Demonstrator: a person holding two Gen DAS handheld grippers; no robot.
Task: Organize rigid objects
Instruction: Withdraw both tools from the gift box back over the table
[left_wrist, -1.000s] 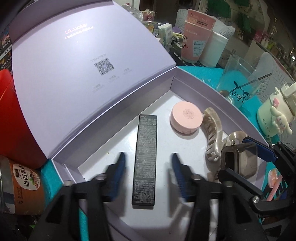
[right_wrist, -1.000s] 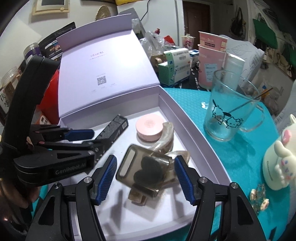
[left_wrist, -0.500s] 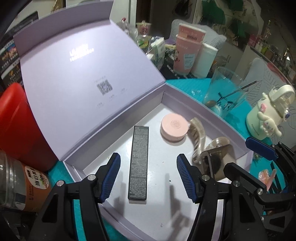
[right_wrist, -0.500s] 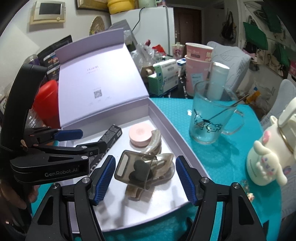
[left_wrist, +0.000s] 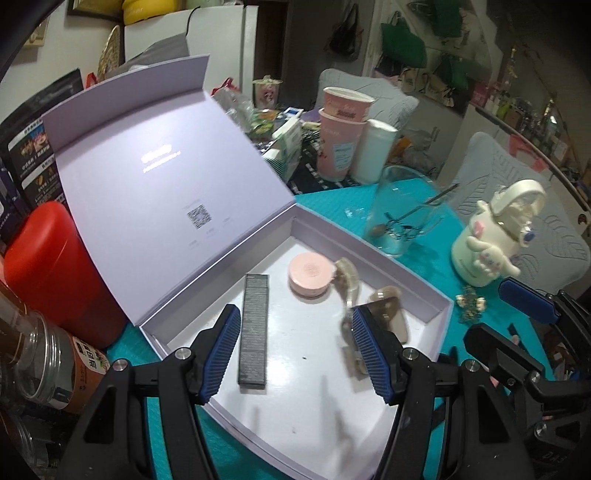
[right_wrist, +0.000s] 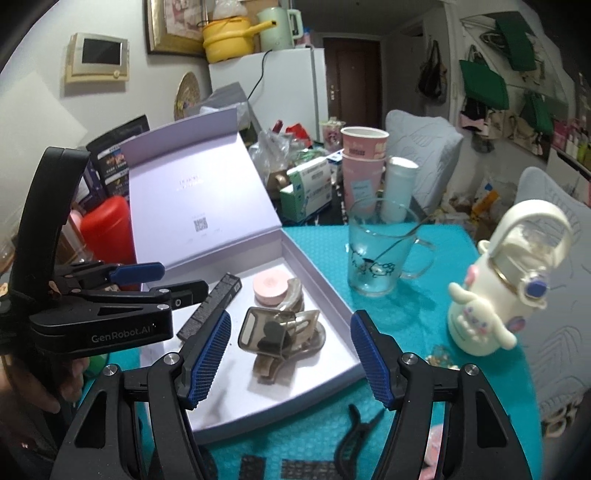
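Observation:
An open lilac gift box (left_wrist: 436, 302) (right_wrist: 325, 280) lies on the teal table. In it are a long black carton (left_wrist: 254, 325) (right_wrist: 210, 314), a round pink compact (left_wrist: 310, 275) (right_wrist: 271, 286), a beige hair claw (left_wrist: 347, 288) (right_wrist: 295, 295) and a smoky translucent hair claw (left_wrist: 388, 317) (right_wrist: 269, 332). My left gripper (left_wrist: 297, 350) is open and empty, raised above the box's near part. My right gripper (right_wrist: 290, 356) is open and empty, above the box's front right edge. The left gripper also shows in the right wrist view (right_wrist: 162, 277).
A glass mug with a spoon (right_wrist: 373, 254) (left_wrist: 399, 218), a white Cinnamoroll bottle (right_wrist: 495, 295) (left_wrist: 495, 240), pink paper cups (right_wrist: 364, 162) and a red canister (left_wrist: 51, 273) stand around the box. A black clip (right_wrist: 354, 432) and small trinkets (left_wrist: 469, 306) lie on the mat.
Both grippers have lifted and pulled back from the box. The left jaws have opened wider, away from the black carton. The smoky claw stays in the box.

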